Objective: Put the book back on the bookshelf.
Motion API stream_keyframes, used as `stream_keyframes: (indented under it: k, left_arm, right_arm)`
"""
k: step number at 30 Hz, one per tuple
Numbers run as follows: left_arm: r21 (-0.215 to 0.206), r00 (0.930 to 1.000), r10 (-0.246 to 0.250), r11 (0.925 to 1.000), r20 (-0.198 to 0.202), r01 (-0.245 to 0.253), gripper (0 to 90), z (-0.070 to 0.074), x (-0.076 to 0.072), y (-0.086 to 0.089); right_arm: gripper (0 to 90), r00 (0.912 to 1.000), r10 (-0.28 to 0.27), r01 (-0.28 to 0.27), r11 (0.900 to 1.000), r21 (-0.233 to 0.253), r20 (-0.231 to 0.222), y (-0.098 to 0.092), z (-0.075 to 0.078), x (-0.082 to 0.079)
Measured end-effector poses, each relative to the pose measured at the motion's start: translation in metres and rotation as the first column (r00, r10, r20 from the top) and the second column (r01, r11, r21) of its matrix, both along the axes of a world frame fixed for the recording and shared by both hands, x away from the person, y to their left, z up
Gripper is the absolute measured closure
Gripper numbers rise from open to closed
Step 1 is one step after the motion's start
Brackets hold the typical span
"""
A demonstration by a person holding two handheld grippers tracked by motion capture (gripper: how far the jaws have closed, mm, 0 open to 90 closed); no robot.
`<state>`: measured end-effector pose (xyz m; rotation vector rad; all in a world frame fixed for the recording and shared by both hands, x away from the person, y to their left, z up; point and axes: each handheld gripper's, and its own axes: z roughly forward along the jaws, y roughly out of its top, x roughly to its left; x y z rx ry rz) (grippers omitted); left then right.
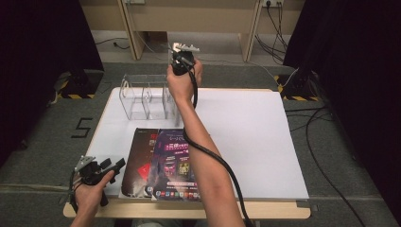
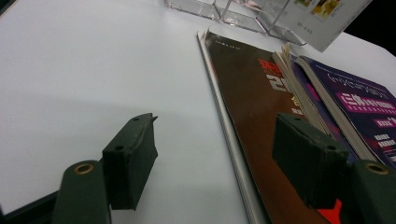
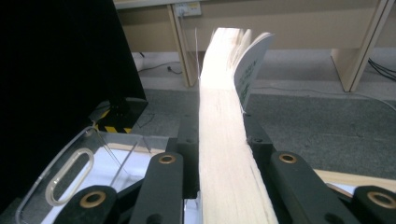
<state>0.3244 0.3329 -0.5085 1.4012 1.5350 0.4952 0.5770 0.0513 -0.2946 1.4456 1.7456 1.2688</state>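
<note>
My right gripper (image 1: 183, 56) is raised above the far edge of the table, over a clear acrylic rack (image 1: 146, 97). Its jaws are shut on a thick book (image 3: 223, 140), seen edge-on with its pale pages fanning out at the far end. This white-covered book (image 2: 322, 16) hangs over the rack (image 2: 233, 11). My left gripper (image 1: 116, 165) rests open at the near left of the table, its jaws (image 2: 217, 121) astride the left edge of a dark brown book (image 2: 254, 102). A purple book (image 1: 176, 163) lies overlapping the brown one (image 1: 141, 161).
The white table top (image 1: 246, 132) has free room on its right half. The rack (image 3: 70, 177) has several upright dividers. Beyond the table are a grey floor, wooden furniture legs and black curtains at both sides. Cables trail on the floor at right.
</note>
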Motion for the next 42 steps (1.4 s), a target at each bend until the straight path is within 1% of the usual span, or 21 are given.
stream_keyframes:
  k: [2, 8, 13, 15, 17, 19, 20, 22, 24, 25, 27, 29, 30, 33, 35, 38, 39, 42]
  left_arm:
    - [0.001, 1.0, 0.0, 1.0, 0.0, 0.0, 29.7, 0.0, 0.0, 0.0]
    - [0.001, 1.0, -0.004, 1.0, -0.001, 0.004, 29.6, 0.0, 0.0, -0.001]
    - [0.001, 1.0, -0.004, 1.0, 0.002, 0.004, 29.6, 0.0, 0.0, -0.002]
    - [0.002, 1.0, -0.004, 1.0, 0.001, 0.004, 29.6, 0.0, -0.001, -0.002]
    - [0.0, 1.0, -0.003, 1.0, 0.001, 0.003, 29.6, 0.0, 0.0, -0.002]
    - [0.001, 1.0, -0.004, 1.0, 0.002, 0.004, 29.6, 0.0, 0.0, -0.002]
    - [0.001, 1.0, -0.005, 1.0, 0.002, 0.005, 29.6, 0.0, 0.0, -0.002]
    - [0.002, 1.0, -0.006, 1.0, 0.0, 0.006, 29.6, 0.0, 0.0, -0.002]
    - [0.003, 1.0, -0.006, 1.0, 0.0, 0.006, 29.6, 0.0, 0.0, -0.002]
    - [0.003, 1.0, -0.007, 1.0, 0.001, 0.007, 29.6, 0.0, 0.0, -0.003]
    - [0.004, 1.0, -0.007, 1.0, 0.001, 0.007, 29.6, 0.0, -0.001, -0.002]
    - [0.002, 1.0, -0.006, 1.0, -0.001, 0.006, 29.6, 0.0, 0.0, -0.002]
    - [0.004, 1.0, -0.007, 1.0, -0.001, 0.007, 29.6, 0.0, 0.0, -0.003]
    - [0.004, 1.0, -0.009, 1.0, 0.001, 0.009, 29.6, 0.0, 0.0, -0.003]
    - [0.004, 1.0, -0.009, 1.0, 0.0, 0.009, 29.6, 0.0, 0.0, -0.003]
    - [0.002, 1.0, -0.007, 1.0, 0.001, 0.007, 29.6, 0.0, 0.0, -0.003]
    - [0.002, 1.0, -0.007, 1.0, 0.001, 0.007, 29.6, 0.0, 0.0, -0.003]
    - [0.003, 1.0, -0.008, 1.0, 0.0, 0.008, 29.5, 0.0, 0.0, -0.002]
  right_arm:
    - [73.8, 0.9999, -0.01, 0.01, 1.0, 0.006, 0.01, -0.001, -0.002, -0.002]
    - [73.3, 0.9988, -0.046, 0.046, 0.999, -0.013, 0.018, -0.004, -0.005, -0.005]
    - [72.4, 0.9987, -0.05, 0.05, 0.999, -0.015, 0.007, -0.006, -0.007, -0.009]
    - [71.7, 0.999, -0.044, 0.044, 0.999, -0.02, 0.002, -0.007, -0.007, -0.01]
    - [70.6, 0.9992, -0.041, 0.04, 0.999, -0.027, -0.005, -0.007, -0.006, -0.012]
    - [69.7, 0.9989, -0.04, 0.039, 0.999, -0.034, -0.023, -0.008, -0.004, -0.012]
    - [69.1, 0.999, -0.037, 0.036, 0.999, -0.024, -0.024, -0.009, -0.003, -0.012]
    - [67.7, 0.9992, -0.034, 0.033, 0.999, -0.032, -0.021, -0.01, 0.001, -0.013]
    - [65.7, 0.999, -0.019, 0.019, 1.0, -0.01, -0.04, -0.012, 0.004, -0.012]
    - [64.9, 0.9982, -0.019, 0.018, 1.0, -0.013, -0.057, -0.013, 0.005, -0.011]
    - [64.0, 0.9973, -0.013, 0.014, 1.0, 0.0, -0.073, -0.016, 0.006, -0.008]
    - [63.0, 0.9956, -0.005, 0.005, 1.0, 0.0, -0.094, -0.017, 0.006, -0.006]
    - [62.4, 0.9947, 0.0, 0.001, 1.0, 0.011, -0.102, -0.018, 0.006, -0.004]
    - [65.2, 0.9923, -0.002, 0.004, 1.0, 0.014, -0.123, -0.019, 0.007, 0.001]
    - [70.2, 0.9906, 0.004, -0.002, 1.0, 0.014, -0.137, -0.019, 0.008, 0.003]
    - [73.2, 0.9884, -0.002, 0.001, 1.0, -0.005, -0.152, -0.018, 0.01, 0.003]
    - [73.4, 0.9885, -0.005, 0.005, 1.0, -0.002, -0.151, -0.018, 0.01, 0.002]
    - [73.7, 0.9911, 0.009, -0.007, 1.0, 0.016, -0.133, -0.019, 0.008, 0.0]
